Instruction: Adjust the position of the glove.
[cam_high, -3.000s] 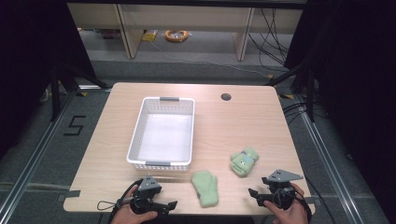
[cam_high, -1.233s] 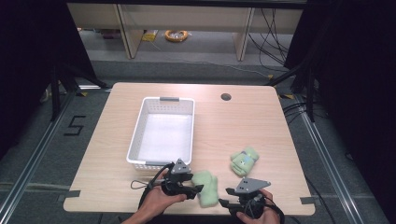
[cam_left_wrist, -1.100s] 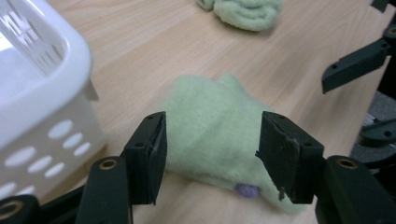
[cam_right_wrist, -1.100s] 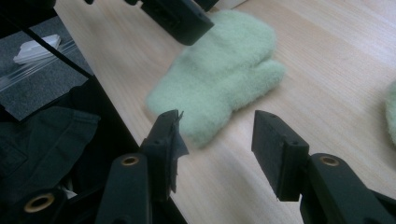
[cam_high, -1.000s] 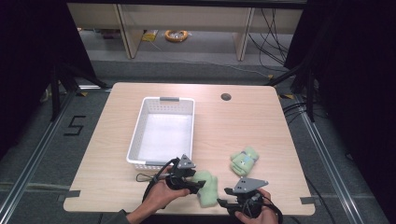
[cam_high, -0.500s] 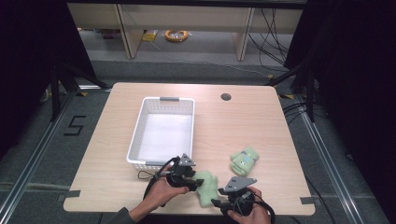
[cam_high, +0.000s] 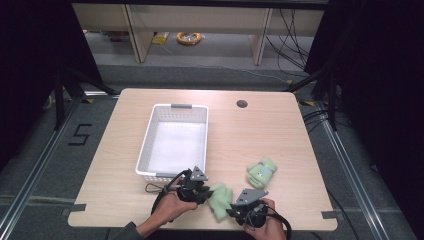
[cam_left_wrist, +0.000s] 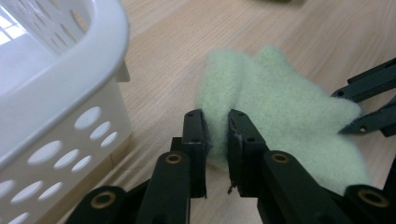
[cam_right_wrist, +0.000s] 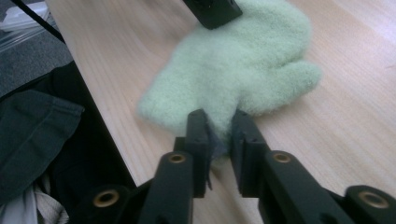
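Desk (cam_high: 280, 135): light wood; a white perforated basket (cam_high: 175, 142) is set left of centre, with nothing seen inside it
Near mitten (cam_high: 219, 199): pale green fleece; laid flat near the desk's front edge, just beside the basket's near right corner, between the two tongs
Left tongs (cam_left_wrist: 215, 140): clenched on one edge of the near mitten; fleece is seen pinched between the jaws in the left gripper view; basket wall close at the left
Right tongs (cam_right_wrist: 219, 135): clenched on the opposite edge of the same mitten, close to the desk's front edge
Second mitten (cam_high: 261, 172): green with a small pattern; lying apart, to the right of the near mitten
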